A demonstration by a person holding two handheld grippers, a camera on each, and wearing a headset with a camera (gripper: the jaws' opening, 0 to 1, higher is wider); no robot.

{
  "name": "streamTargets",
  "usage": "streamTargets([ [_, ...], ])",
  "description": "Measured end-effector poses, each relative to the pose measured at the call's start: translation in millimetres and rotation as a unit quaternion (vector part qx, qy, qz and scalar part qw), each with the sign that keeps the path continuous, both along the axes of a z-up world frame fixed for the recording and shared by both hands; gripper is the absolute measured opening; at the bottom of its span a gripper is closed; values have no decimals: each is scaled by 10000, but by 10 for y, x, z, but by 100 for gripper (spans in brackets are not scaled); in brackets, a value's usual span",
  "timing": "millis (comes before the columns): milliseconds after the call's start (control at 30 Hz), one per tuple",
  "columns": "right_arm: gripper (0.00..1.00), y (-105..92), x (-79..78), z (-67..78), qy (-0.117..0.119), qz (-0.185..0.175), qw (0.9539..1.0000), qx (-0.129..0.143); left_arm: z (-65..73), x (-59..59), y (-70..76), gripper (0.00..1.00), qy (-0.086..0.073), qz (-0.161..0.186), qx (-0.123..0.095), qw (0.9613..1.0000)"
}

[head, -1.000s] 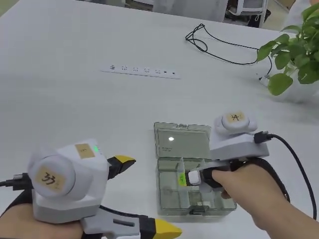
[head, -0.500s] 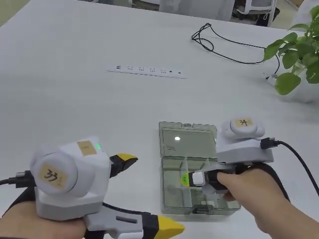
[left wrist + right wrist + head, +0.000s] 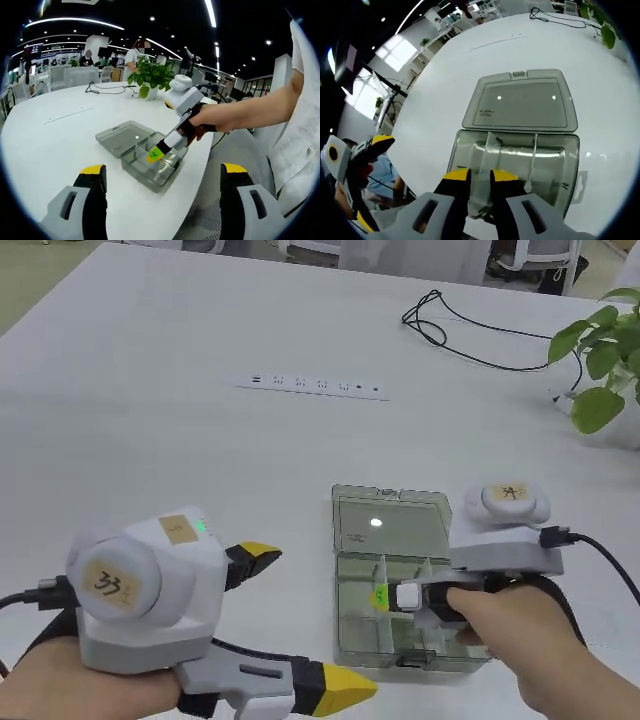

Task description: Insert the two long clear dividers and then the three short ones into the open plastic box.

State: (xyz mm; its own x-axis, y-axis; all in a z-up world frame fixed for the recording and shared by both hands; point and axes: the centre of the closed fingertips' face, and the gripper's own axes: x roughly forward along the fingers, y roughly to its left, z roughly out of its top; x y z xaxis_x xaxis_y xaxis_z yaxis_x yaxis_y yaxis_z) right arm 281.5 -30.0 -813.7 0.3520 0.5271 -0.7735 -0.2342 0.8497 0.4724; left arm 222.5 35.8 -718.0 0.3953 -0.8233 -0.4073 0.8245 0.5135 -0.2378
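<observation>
Nearest: left gripper (image 3: 308,624) held low over the desk (image 3: 150,420), fingers spread wide, nothing between them. It has kept that pose for the last second, aimed across at the work.

Right gripper (image 3: 479,179) is over the near half of the open plastic box (image 3: 352,640). Its fingers are drawn in to a thin slit, and the near end of the left long divider (image 3: 486,150) runs into that slit. I read this as a pinch on the divider. The right long divider (image 3: 534,155) stands apart from it, parallel, running near wall to far wall.

Change: the whole head view has slid, which is head motion. Against the box, the right gripper has barely shifted, only settled slightly. The box itself has stayed put, lid (image 3: 390,520) lying flat and open behind it.

Meaning, as a judgement: both long dividers look seated or nearly so, and the last one is being pressed home. No cross pieces stand between them yet, so the three short ones remain to do.

Farther back: power strip (image 3: 315,386), black cable (image 3: 470,335), plant (image 3: 600,360).
</observation>
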Motion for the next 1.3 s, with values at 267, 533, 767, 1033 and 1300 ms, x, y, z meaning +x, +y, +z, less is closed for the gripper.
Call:
streamTargets([
  [267, 20, -12, -6, 168, -85, 86, 9995, 295, 77, 17, 65, 96, -69, 229, 60, 9997],
  [533, 26, -70, -8, 425, -281, 404, 9973, 542, 144, 2, 122, 96, -87, 537, 84, 9985],
  [767, 32, -178, 10, 698, -619, 758, 9927, 708, 178, -11, 146, 96, -100, 777, -34, 9969],
  [1033, 39, -407, -107, 970, -1128, 1388, 9811, 731, 218, -47, 129, 96, -148, 769, -120, 9969],
  [1300, 41, -712, -191, 1003, -1477, 2051, 9668, 380, 226, -40, 100, 96, -122, 608, -167, 9979],
])
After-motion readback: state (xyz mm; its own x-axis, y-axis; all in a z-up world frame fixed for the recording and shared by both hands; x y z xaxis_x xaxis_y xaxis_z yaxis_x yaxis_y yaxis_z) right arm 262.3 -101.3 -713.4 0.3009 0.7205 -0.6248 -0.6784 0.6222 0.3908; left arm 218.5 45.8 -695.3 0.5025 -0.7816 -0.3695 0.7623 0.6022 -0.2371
